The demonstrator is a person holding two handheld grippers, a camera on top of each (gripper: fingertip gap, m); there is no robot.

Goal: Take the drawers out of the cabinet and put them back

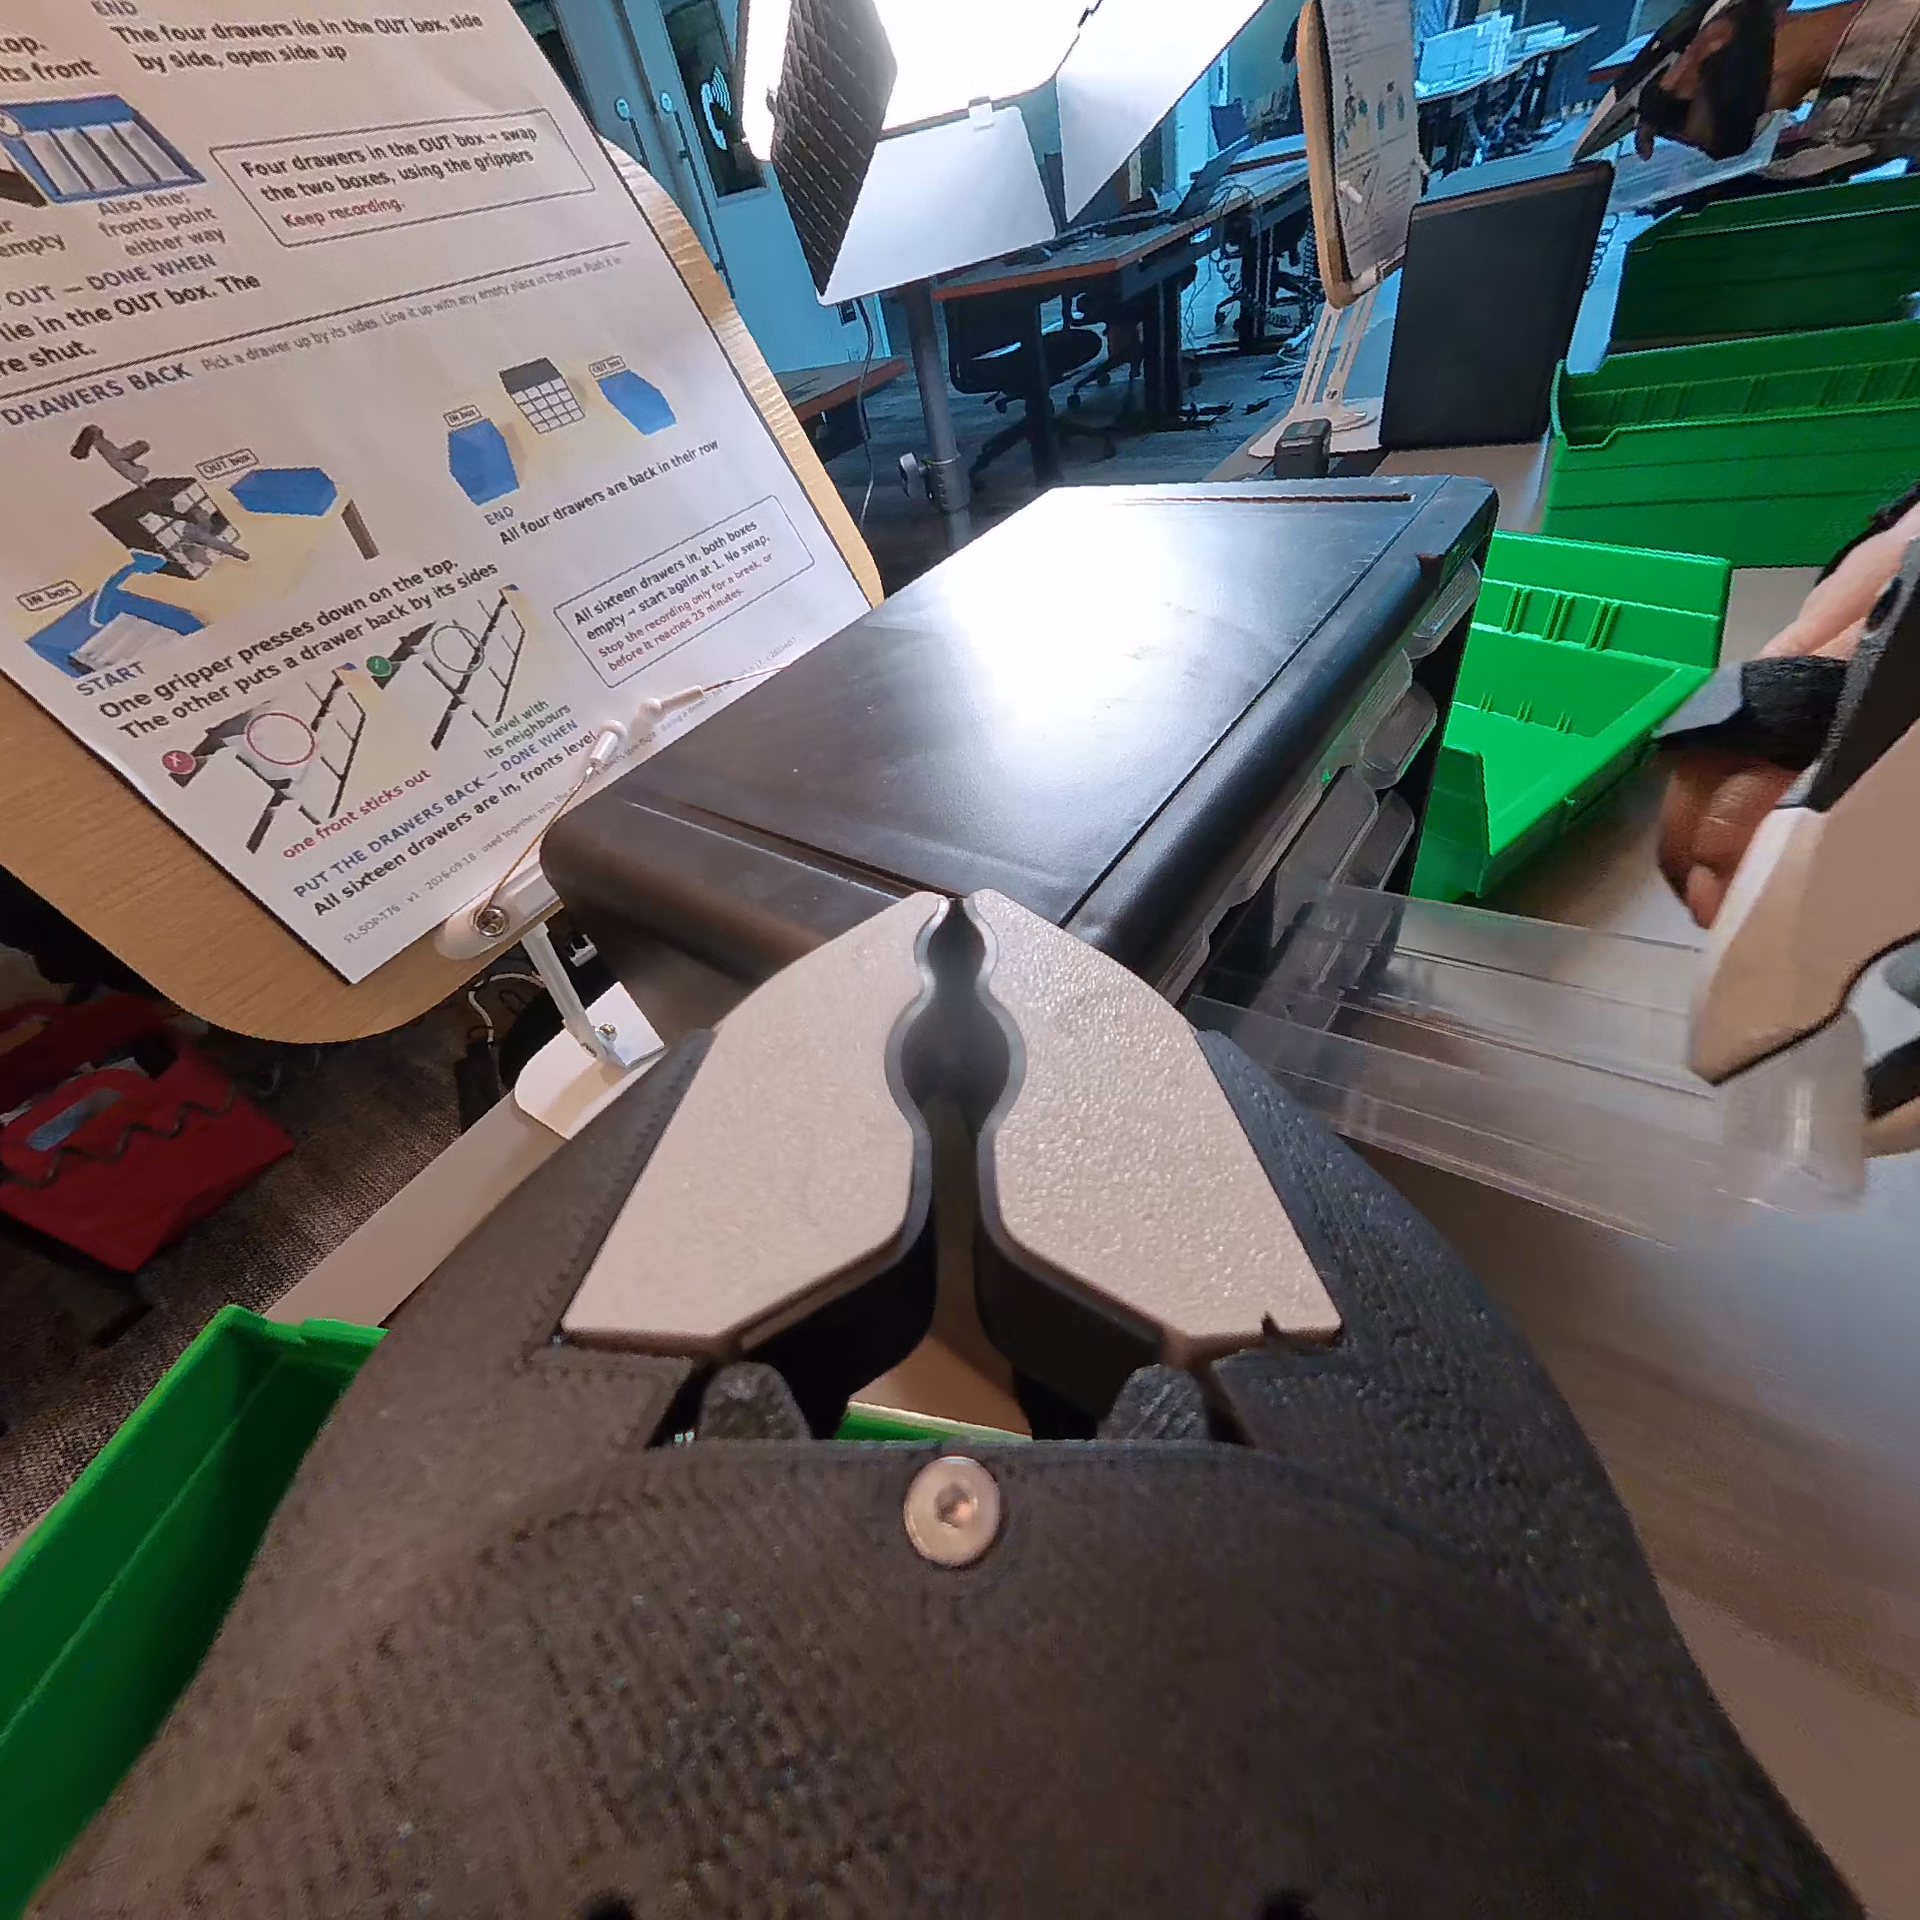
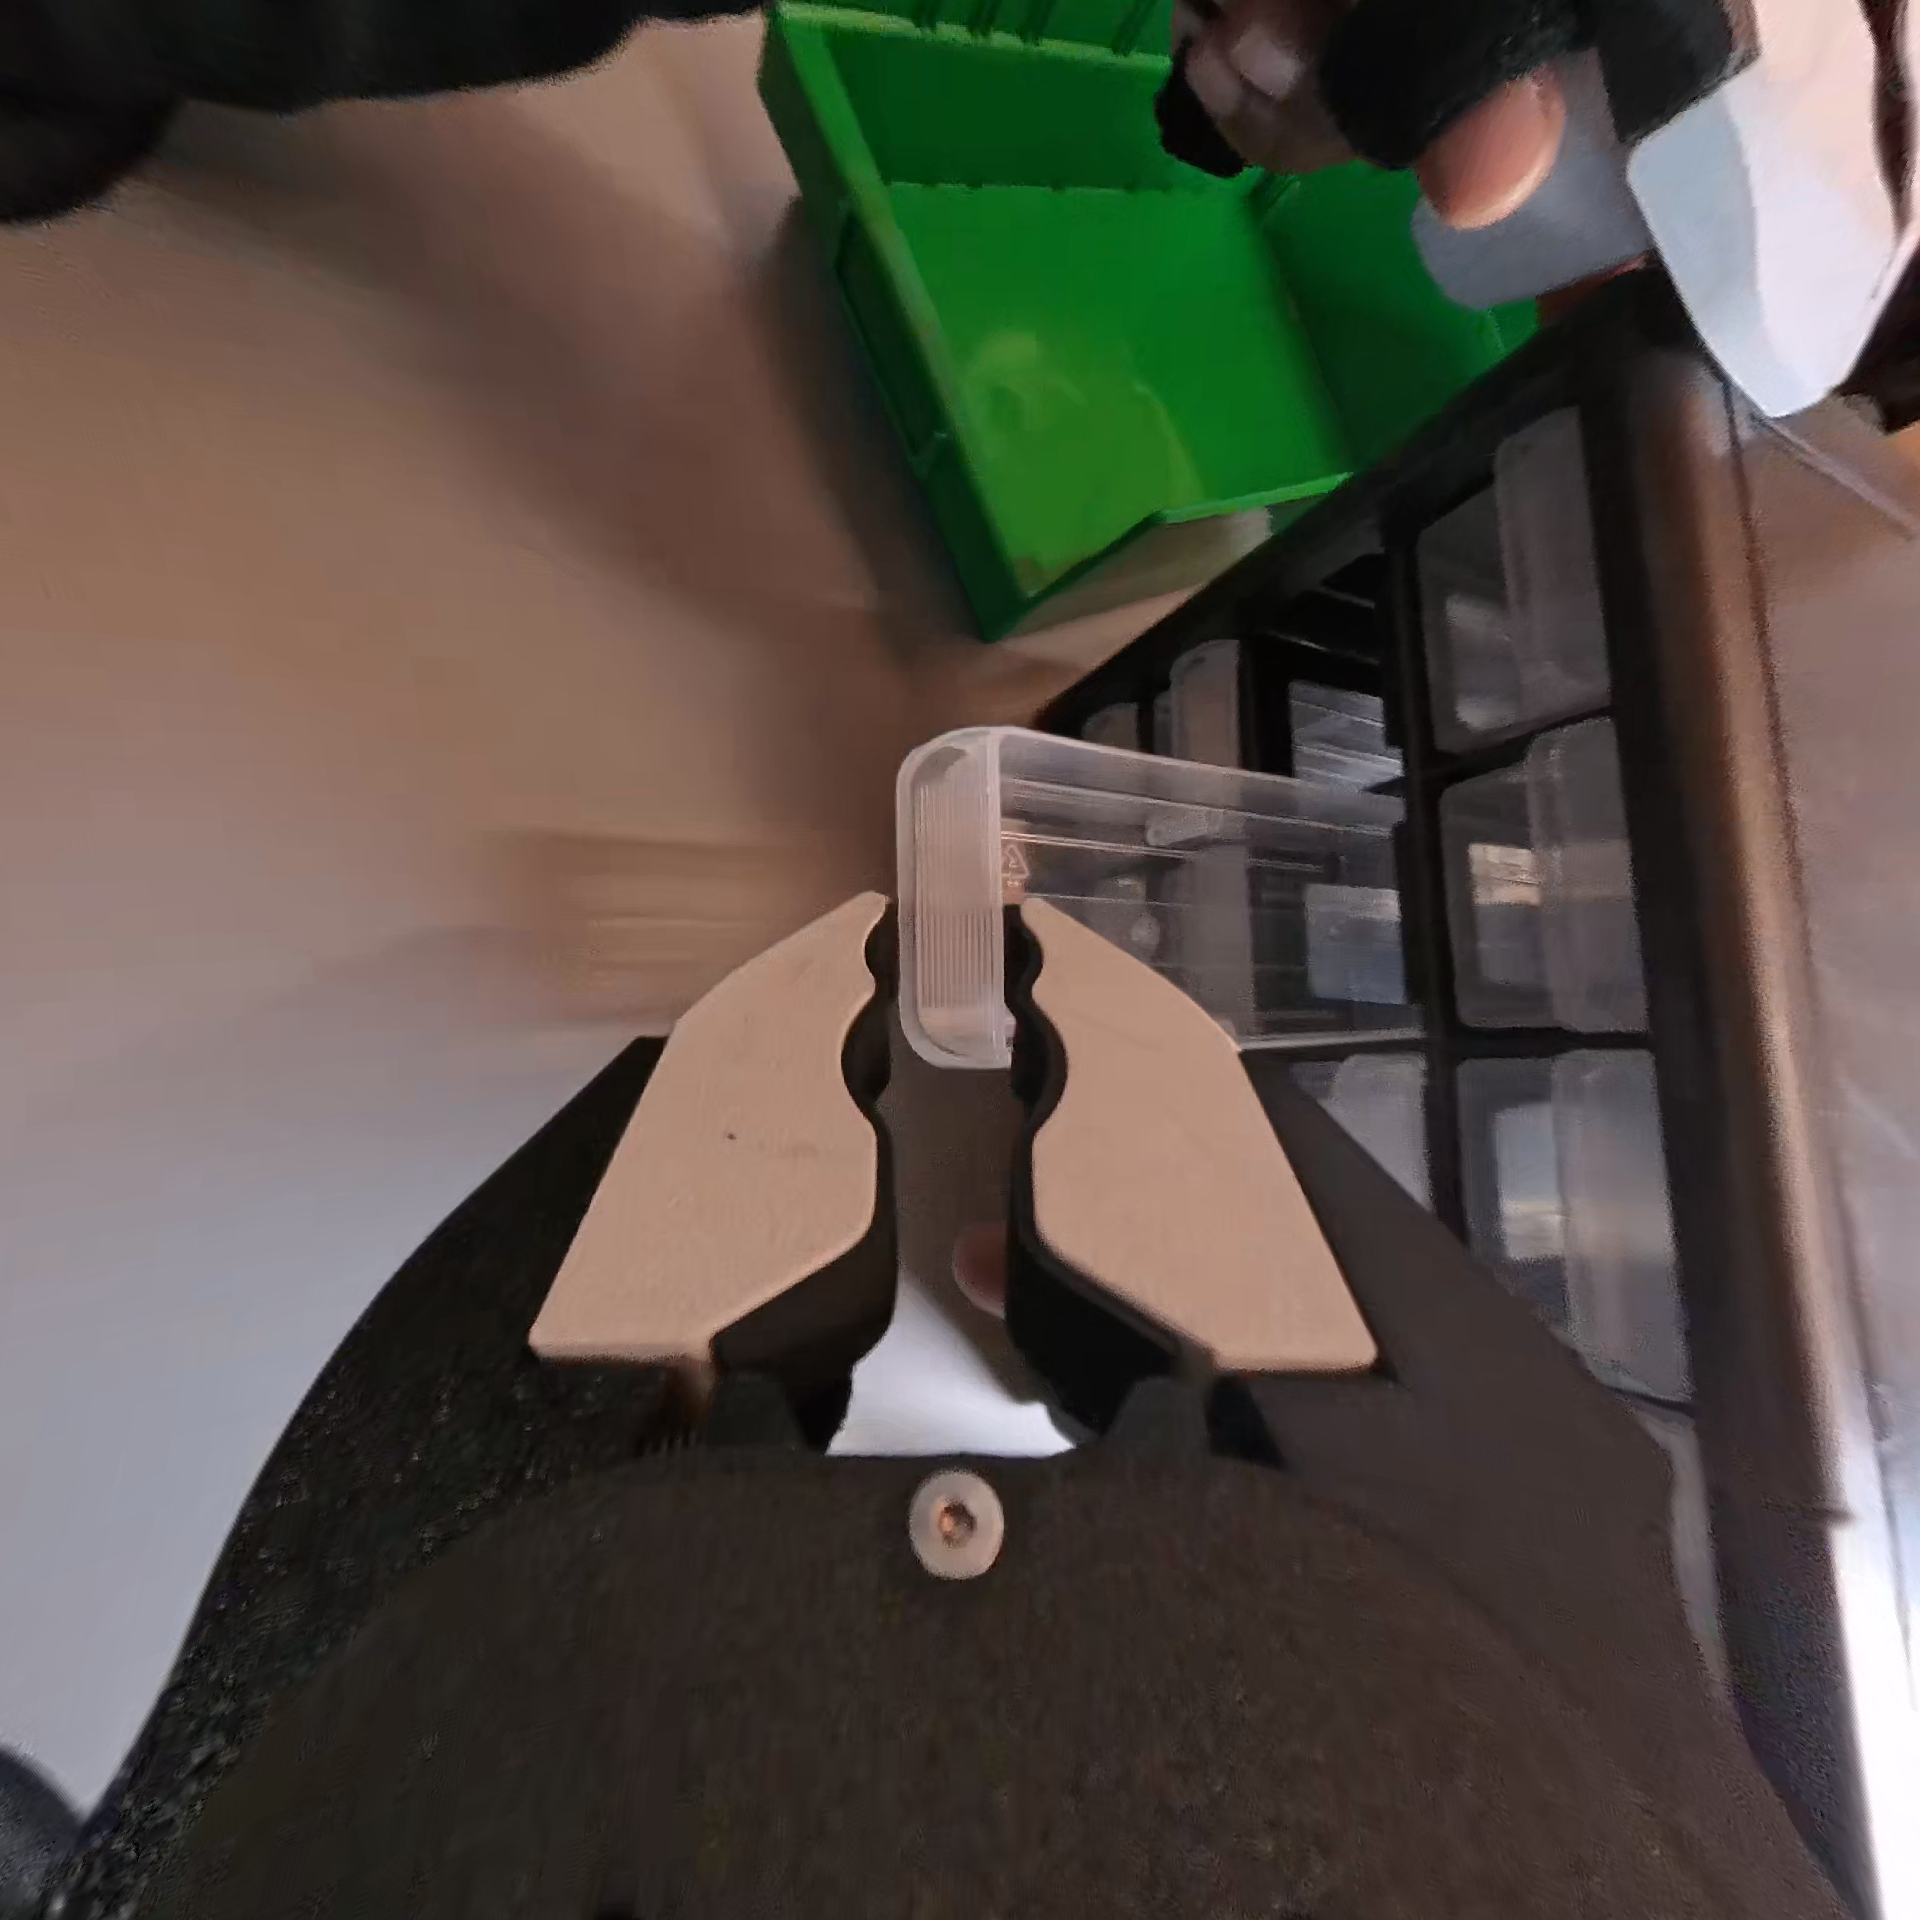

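A black cabinet (image 1: 1091, 675) holds several clear drawers in its front grid (image 2: 1527, 935). My left gripper (image 1: 954, 914) is shut and empty, its tips at the near edge of the cabinet's top. My right gripper (image 2: 951, 935) is shut on the handle of a clear drawer (image 2: 1143, 894), which sticks far out of the cabinet. In the left wrist view the same drawer (image 1: 1507, 1029) shows pulled out to the right, with the right gripper (image 1: 1808, 935) at its end.
A green bin (image 2: 1081, 343) stands on the table beside the cabinet, also in the left wrist view (image 1: 1558, 727). More green bins (image 1: 1766, 416) are stacked behind. Another green bin (image 1: 125, 1538) lies near left. An instruction sheet on a wooden stand (image 1: 364, 468) rises left of the cabinet.
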